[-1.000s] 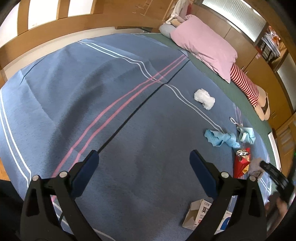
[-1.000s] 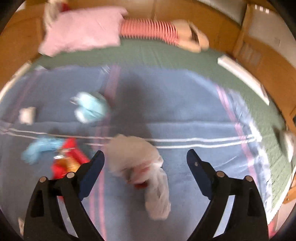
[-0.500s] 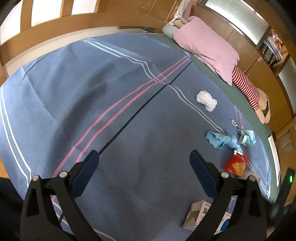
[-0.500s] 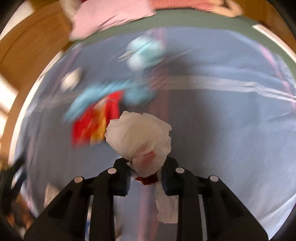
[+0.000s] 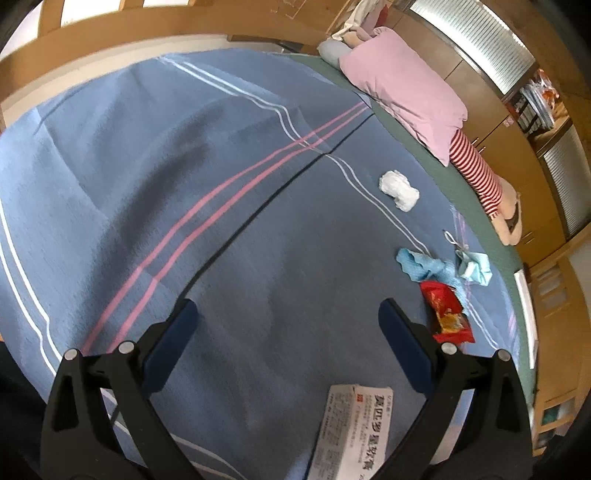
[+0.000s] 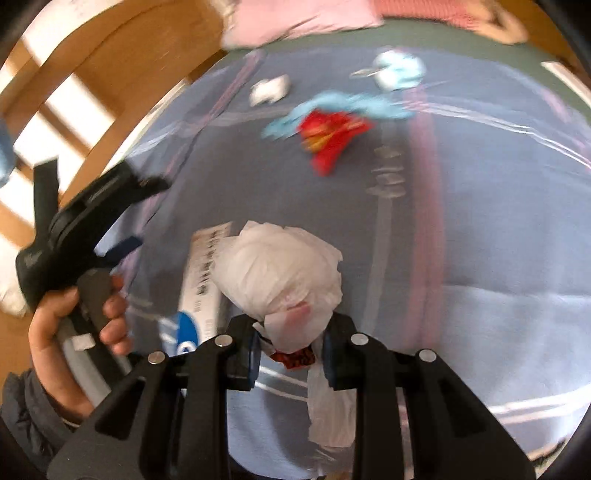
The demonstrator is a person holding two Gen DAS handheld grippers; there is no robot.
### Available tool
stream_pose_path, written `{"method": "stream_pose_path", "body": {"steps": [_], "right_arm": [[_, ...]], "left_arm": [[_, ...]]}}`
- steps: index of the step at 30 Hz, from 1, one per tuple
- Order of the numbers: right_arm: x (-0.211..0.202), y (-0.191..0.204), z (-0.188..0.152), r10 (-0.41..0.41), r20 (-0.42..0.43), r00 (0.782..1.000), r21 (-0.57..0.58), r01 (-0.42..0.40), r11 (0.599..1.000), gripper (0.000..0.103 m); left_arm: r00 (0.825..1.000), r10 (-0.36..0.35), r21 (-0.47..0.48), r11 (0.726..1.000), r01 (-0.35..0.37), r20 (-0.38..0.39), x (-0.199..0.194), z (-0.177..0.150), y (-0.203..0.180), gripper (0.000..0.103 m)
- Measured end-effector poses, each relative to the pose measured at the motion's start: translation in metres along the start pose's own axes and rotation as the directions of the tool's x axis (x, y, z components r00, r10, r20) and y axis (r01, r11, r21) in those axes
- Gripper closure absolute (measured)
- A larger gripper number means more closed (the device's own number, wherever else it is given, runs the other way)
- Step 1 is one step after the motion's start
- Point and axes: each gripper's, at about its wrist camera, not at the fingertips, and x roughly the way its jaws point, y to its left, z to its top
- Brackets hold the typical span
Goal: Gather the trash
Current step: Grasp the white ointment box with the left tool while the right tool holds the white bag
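Note:
My right gripper (image 6: 291,354) is shut on a white plastic bag (image 6: 280,273) with trash inside, held above the blue blanket (image 6: 480,221). My left gripper (image 5: 286,332) is open and empty over the blanket (image 5: 184,166); it also shows in the right wrist view (image 6: 92,206), held by a hand. Loose trash lies on the blanket: a white medicine box (image 5: 354,432), a red snack wrapper (image 5: 447,314), a light blue cloth (image 5: 424,266), a blue face mask (image 5: 474,267) and a crumpled white tissue (image 5: 399,186). The box (image 6: 203,273) lies just behind the bag.
A pink pillow (image 5: 402,88) and a striped stuffed doll (image 5: 480,177) lie on the green sheet at the far edge of the bed. Wooden cabinets (image 5: 517,147) stand behind. A wooden bed rail (image 5: 110,29) runs along the left side.
My right gripper has closed on the white bag, lifted it and swung left toward the box. My left gripper has drifted slightly; the box sits nearer between its fingers.

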Motion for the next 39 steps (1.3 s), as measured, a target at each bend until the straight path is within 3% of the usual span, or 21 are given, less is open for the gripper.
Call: {"method": "stream_pose_path", "body": {"steps": [4,10,15,20,22,26,28,29,33,39], "right_arm": [[-0.015,-0.024,-0.008,-0.087,0.06,0.994,0.071,0.083,0.994,0.076],[-0.027,-0.045,-0.021,-0.134,0.106,0.985,0.173,0.114,0.978,0.076],[-0.029,-0.044,-0.024,-0.155,0.112,0.981,0.175,0.135,0.975,0.076],[-0.034,-0.043,-0.028,-0.152,0.121,0.981,0.18,0.129,0.975,0.075],[-0.037,-0.042,-0.029,-0.149,0.127,0.981,0.182,0.125,0.975,0.075],[-0.039,-0.038,-0.028,-0.154,0.139,0.978,0.177,0.128,0.976,0.075],[-0.04,-0.037,-0.028,-0.154,0.142,0.978,0.175,0.128,0.976,0.075],[-0.041,-0.036,-0.029,-0.154,0.144,0.978,0.175,0.128,0.976,0.075],[-0.042,-0.033,-0.03,-0.152,0.146,0.977,0.176,0.126,0.976,0.075],[-0.043,-0.029,-0.031,-0.151,0.149,0.977,0.169,0.125,0.978,0.075]], "left_arm": [[0.995,-0.071,0.013,0.997,0.073,-0.066,0.002,-0.007,-0.005,0.005],[0.984,-0.092,0.256,0.958,0.129,-0.153,-0.003,-0.038,-0.047,0.005],[0.975,0.053,0.397,0.917,0.038,-0.216,0.006,-0.073,-0.059,0.005],[0.972,0.142,0.51,0.86,-0.027,-0.188,0.01,-0.09,-0.068,0.006],[0.974,0.155,0.534,0.845,-0.043,-0.167,0.011,-0.091,-0.069,0.013],[0.981,0.121,0.541,0.841,-0.02,-0.151,0.006,-0.089,-0.068,0.037],[0.984,0.093,0.538,0.843,0.003,-0.151,0.003,-0.087,-0.068,0.055],[0.986,0.071,0.53,0.847,0.021,-0.153,0.0,-0.086,-0.068,0.058],[0.989,0.014,0.509,0.859,0.062,-0.145,-0.006,-0.082,-0.066,0.06],[0.996,-0.065,0.508,0.856,0.09,-0.066,-0.027,-0.08,-0.068,0.06]]}}
